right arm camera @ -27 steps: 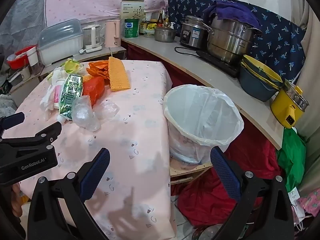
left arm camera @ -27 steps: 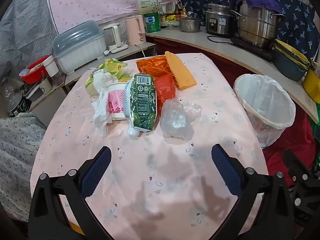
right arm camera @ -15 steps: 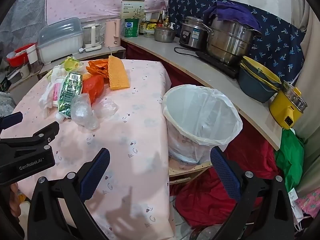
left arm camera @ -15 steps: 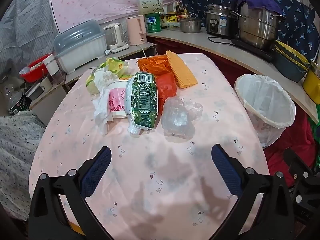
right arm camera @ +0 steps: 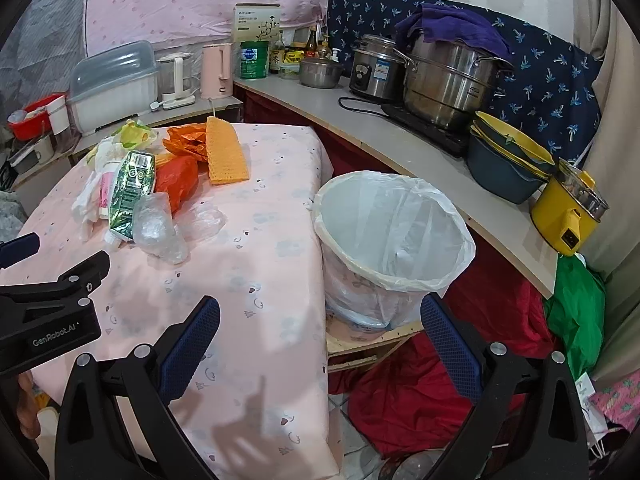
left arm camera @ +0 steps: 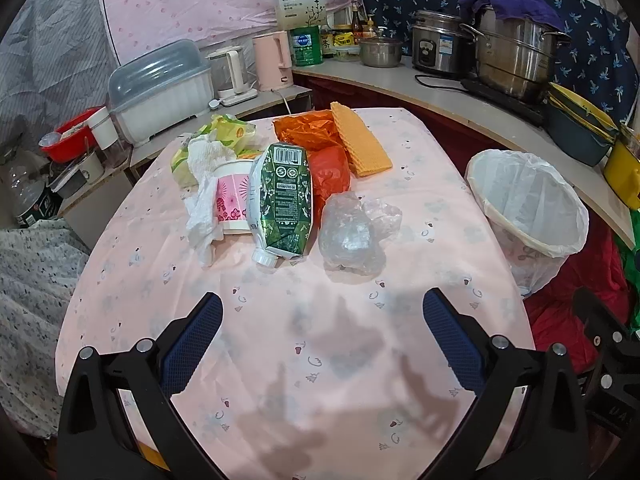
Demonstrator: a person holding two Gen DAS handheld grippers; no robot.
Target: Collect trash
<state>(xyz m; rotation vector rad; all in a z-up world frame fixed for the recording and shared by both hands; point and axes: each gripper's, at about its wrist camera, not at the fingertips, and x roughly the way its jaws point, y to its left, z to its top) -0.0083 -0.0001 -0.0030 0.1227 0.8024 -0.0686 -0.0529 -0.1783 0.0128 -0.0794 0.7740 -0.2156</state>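
Trash lies in a heap on the pink table: a green carton, a clear crumpled plastic bag, a pink paper cup, white tissue, a red bag, an orange wrapper, an orange waffle cloth and a yellow-green wrapper. A white-lined trash bin stands right of the table; it also shows in the right wrist view. My left gripper is open and empty, short of the heap. My right gripper is open and empty near the bin.
A counter behind the bin holds steel pots, bowls and a yellow cooker. A kettle and plastic box stand behind the table. Red cloth lies on the floor.
Both grippers have shifted only slightly; the left one has drawn back and up a little from the heap. Nothing was taken hold of.
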